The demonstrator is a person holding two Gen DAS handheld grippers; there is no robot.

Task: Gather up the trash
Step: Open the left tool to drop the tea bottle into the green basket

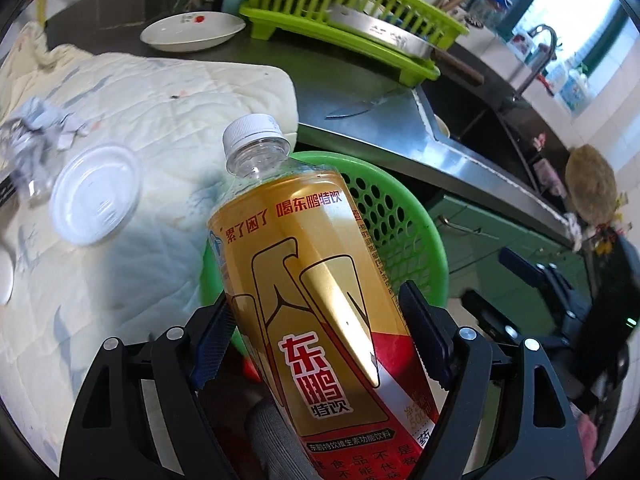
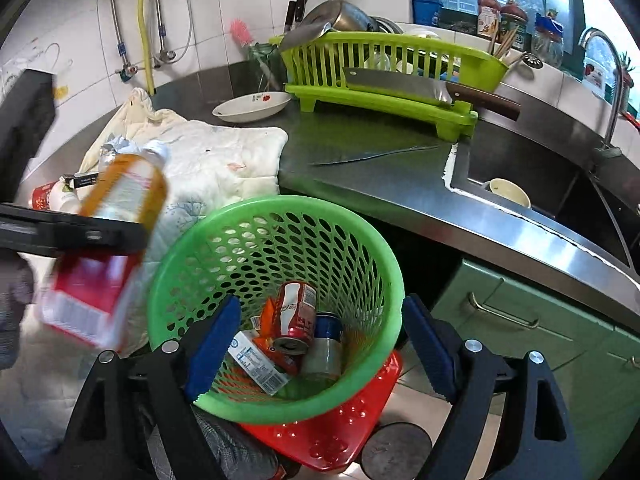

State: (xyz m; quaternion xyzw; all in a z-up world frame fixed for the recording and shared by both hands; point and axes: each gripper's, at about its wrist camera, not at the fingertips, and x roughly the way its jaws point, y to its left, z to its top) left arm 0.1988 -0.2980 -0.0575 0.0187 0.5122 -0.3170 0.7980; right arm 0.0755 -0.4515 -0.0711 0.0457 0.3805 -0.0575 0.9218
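My left gripper (image 1: 320, 344) is shut on a gold-and-red drink bottle (image 1: 304, 248) with a white cap, tilted over the rim of the green perforated basket (image 1: 404, 216). In the right wrist view the same bottle (image 2: 120, 208) shows blurred at the left, left of the basket (image 2: 384, 264). My right gripper (image 2: 320, 344) stands open above the basket with nothing between its pads. Inside lie a red cola can (image 2: 296, 316), a blue can (image 2: 328, 326) and a small carton (image 2: 256, 364). A white plastic lid (image 1: 96, 196) and crumpled paper (image 1: 44, 128) rest on the pale cloth (image 1: 160, 92).
A lime dish rack (image 2: 384, 100) with a cleaver (image 2: 400, 84) stands at the back of the steel counter. A knife (image 2: 372, 156) and a white dish (image 2: 252, 106) lie near it. The sink (image 2: 520, 184) is at the right; a red plastic piece (image 2: 340, 428) sits under the basket.
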